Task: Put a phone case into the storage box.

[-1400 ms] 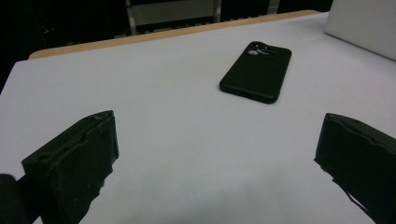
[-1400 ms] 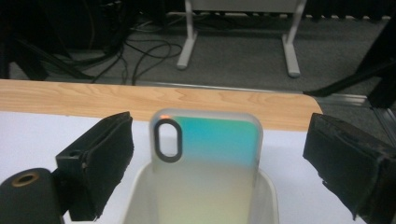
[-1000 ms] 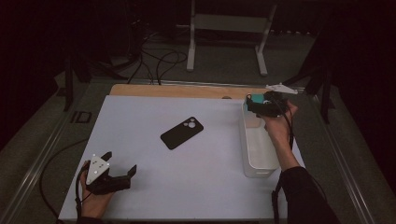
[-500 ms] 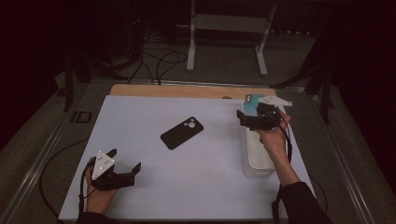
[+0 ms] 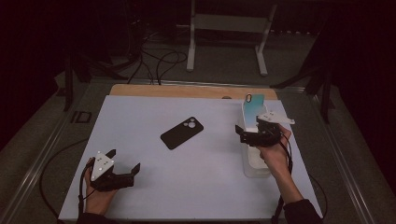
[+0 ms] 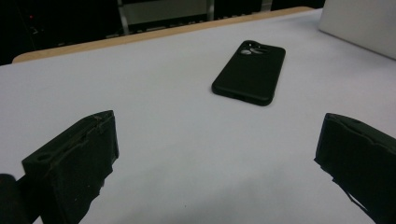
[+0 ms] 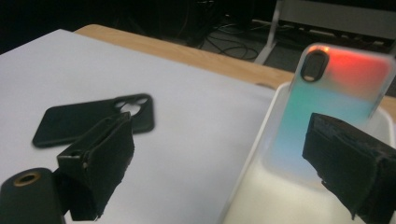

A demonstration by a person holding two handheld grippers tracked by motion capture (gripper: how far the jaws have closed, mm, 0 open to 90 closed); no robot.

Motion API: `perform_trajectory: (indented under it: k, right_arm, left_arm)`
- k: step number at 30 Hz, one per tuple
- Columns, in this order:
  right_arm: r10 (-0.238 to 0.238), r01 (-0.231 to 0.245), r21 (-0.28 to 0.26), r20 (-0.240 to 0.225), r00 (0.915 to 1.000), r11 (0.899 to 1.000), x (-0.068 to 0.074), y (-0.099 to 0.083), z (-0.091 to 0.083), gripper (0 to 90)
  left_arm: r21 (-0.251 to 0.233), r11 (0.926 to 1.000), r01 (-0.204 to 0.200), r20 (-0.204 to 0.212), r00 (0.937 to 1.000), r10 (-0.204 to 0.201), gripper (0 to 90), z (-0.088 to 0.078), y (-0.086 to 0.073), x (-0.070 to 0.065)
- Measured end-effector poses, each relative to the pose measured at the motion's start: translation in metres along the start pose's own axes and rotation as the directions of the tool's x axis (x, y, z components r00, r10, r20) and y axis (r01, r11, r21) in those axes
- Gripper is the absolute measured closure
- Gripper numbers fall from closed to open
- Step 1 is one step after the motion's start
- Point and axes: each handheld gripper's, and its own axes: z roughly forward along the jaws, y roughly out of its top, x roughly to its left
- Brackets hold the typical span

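Teal case [image 5: 254,111] stands upright in the bin [image 5: 254,169] at the worktop's right edge; my right tool [image 5: 250,135], jaws wide and empty, should centre on it before I close.

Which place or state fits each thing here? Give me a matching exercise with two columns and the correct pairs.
Things:
1. black phone case
2. teal-and-red phone case
3. left gripper
4. clear bin

Places or states:
A. leans upright in the bin
B. lies flat mid-table
C. stands at the table's right edge
D. open, at the near left of the table

Pairs: 1-B, 2-A, 3-D, 4-C
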Motion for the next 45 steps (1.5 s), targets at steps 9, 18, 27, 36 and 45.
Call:
perform_trajectory:
  k: [9,18,27,36,45]
  right_arm:
    - [0.005,-0.005,-0.038,-0.024,0.9997,0.999,0.009,-0.024,-0.027,8.9]
    - [-0.007,0.005,-0.048,-0.038,0.9992,0.999,0.015,-0.042,-0.037,8.9]
    - [-0.004,-0.003,-0.093,-0.069,0.9976,0.996,0.02,-0.059,-0.047,8.9]
    - [0.018,-0.028,-0.141,-0.075,0.9971,0.99,0.02,-0.078,-0.057,8.9]
    - [0.019,-0.031,-0.151,-0.078,0.9968,0.988,0.021,-0.081,-0.057,8.9]
  left_arm:
    - [0.003,1.0,0.006,0.01,0.9999,-0.006,0.0,0.001,0.0,0.0]
    - [-0.01,0.9991,0.041,0.014,0.9991,-0.041,0.0,-0.001,0.004,0.003]
    - [-0.018,0.9992,0.035,0.017,0.9992,-0.035,0.0,-0.001,0.017,0.003]
    - [-0.004,0.9997,0.024,0.054,0.9982,-0.024,0.0,0.004,0.031,0.006]
    - [0.007,0.9999,-0.012,0.078,0.9969,0.011,0.0,0.019,0.045,0.004]
